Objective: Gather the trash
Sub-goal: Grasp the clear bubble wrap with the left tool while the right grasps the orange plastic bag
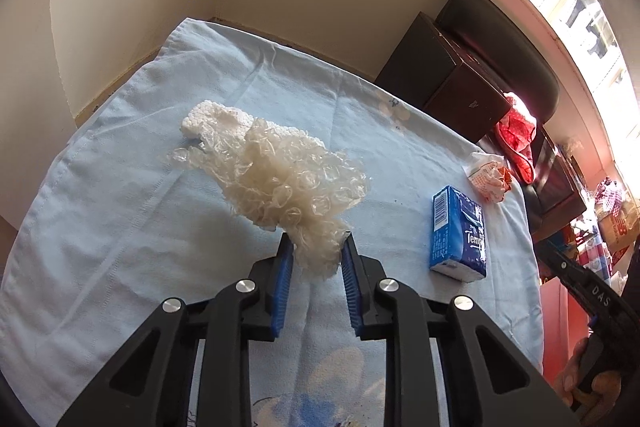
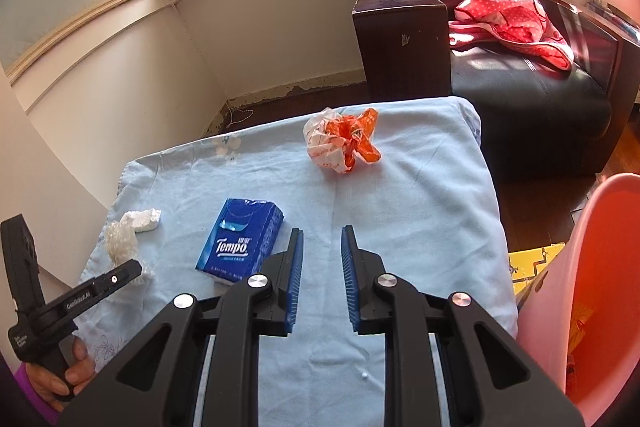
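1. The left tongs [image 1: 316, 241] closed around the near end of the bubble wrap [image 1: 288, 183], which trailed over white foam [image 1: 192, 121] on the blue-clothed worktop [image 1: 120, 227].
2. The right tongs [image 2: 322, 231] hung released, gripping nothing, near the tissue pack [image 2: 240, 239].
3. A crumpled wrapper [image 2: 340, 139] lay far right.

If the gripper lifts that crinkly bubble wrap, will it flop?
Probably. The bubble wrap looks thin and crumpled, so it should droop and weigh little. The left gripper has only its end between the fingers, so it may slip. The foam beside it might get dragged.
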Demonstrator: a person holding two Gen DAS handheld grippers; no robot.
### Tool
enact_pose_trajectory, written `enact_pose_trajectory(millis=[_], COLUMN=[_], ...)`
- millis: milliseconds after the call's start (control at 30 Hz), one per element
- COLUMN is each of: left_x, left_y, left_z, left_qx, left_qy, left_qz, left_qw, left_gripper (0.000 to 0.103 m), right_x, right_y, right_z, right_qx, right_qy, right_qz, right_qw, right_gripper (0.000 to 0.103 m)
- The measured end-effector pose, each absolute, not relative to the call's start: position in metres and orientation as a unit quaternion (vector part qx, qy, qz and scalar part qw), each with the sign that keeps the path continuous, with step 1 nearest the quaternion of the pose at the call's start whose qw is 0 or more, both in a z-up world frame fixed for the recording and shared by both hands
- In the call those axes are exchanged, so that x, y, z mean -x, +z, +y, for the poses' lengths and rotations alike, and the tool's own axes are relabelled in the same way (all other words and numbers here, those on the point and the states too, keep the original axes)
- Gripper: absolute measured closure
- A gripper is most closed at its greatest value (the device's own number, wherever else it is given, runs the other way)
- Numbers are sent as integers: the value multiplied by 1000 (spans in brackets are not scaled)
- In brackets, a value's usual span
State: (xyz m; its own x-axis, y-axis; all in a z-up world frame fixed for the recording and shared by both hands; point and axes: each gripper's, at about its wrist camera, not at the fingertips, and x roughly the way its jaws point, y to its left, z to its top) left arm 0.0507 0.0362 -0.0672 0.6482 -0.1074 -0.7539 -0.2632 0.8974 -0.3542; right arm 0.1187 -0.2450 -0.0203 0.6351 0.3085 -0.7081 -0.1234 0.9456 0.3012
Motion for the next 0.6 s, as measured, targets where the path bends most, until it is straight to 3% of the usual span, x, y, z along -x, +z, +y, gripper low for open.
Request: enact_pose_trajectory(millis=[367,500,600], left_x=[-52,-52,-53], left_y=[-67,-70,-73], left_z=[34,35,39], left_qx=[197,196,200], left_qy=[9,2,0], left_qz=[407,408,410], left_qw=[892,892,890], left_gripper=[80,80,80], right_x=[-199,-222,-232], right_y=[-12,-20,-28], right_z=[-240,-243,-249], right_qx=[-134,-135,-136], right_qy=[123,109,98], right_qz=[399,404,407], right_qw=[899,898,898], right_gripper=[83,74,74])
